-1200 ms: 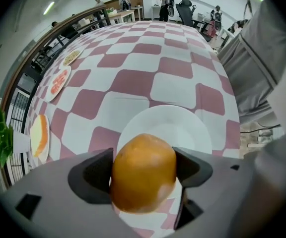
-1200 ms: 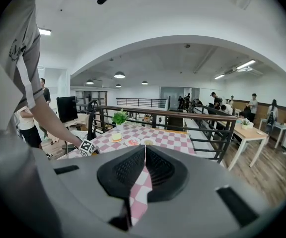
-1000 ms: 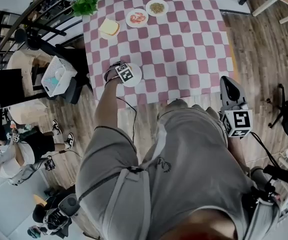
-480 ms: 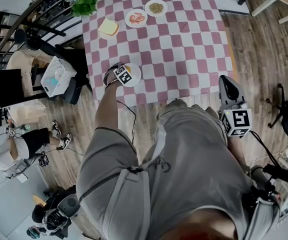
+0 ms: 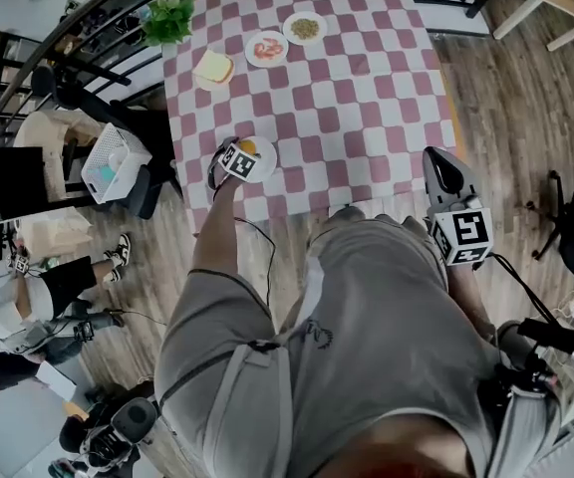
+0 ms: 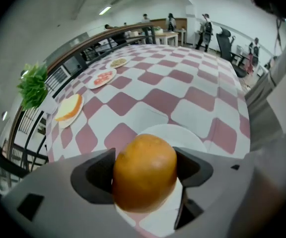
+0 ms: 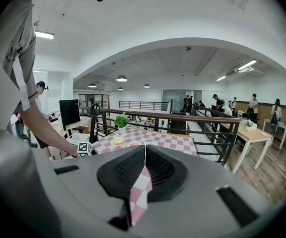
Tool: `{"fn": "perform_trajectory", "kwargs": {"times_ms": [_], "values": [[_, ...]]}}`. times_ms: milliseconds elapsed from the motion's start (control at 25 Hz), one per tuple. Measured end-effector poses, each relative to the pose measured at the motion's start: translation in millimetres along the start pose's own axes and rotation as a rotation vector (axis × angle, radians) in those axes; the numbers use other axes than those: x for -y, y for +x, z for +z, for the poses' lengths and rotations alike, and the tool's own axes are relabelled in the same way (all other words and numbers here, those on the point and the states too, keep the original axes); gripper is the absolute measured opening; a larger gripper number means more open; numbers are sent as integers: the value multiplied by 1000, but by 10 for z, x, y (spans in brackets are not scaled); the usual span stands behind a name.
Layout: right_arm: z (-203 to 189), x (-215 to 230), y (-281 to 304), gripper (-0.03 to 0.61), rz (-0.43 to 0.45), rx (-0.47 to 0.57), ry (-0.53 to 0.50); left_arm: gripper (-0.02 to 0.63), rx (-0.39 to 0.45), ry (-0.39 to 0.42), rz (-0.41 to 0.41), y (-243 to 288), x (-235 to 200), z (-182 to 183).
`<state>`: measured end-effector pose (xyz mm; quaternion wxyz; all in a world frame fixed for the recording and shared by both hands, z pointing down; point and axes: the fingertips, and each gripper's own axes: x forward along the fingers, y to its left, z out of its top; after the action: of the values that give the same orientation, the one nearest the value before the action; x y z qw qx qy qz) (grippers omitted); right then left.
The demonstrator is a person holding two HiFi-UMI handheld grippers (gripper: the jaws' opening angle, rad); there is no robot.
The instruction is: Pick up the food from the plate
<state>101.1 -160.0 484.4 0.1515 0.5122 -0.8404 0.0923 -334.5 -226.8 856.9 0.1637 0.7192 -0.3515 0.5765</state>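
Your left gripper [image 6: 145, 168] is clamped on the orange, rounded food [image 6: 144, 177]. Both dark pads press against it, one on its left side and one on its right. The food sits right over the white plate [image 6: 185, 133], near the left corner of the table closest to you. Whether it touches the plate can't be told. Farther up the checked tablecloth [image 5: 367, 98] lie a plate with bread [image 5: 213, 67], a plate with red food [image 5: 267, 48] and a plate with greenish food [image 5: 305, 28]. Your right gripper [image 7: 144, 155] hangs off the table beside your leg, well apart from the food. Its jaws are together with nothing between them.
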Motion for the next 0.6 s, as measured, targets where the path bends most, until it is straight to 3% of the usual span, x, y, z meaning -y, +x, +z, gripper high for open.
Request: {"fn": "perform_trajectory", "kwargs": {"times_ms": [160,360,600], "values": [[104,-63,128,15,36,18,-16,362,122,-130,66,-309,-141,222],[288,-169,258,15,86,64,-29,362,369,-249,152,-993,-285,701],[559,-304,441,15,154,124,-45,362,689,-353,241,-2168,-295,1290]]}}
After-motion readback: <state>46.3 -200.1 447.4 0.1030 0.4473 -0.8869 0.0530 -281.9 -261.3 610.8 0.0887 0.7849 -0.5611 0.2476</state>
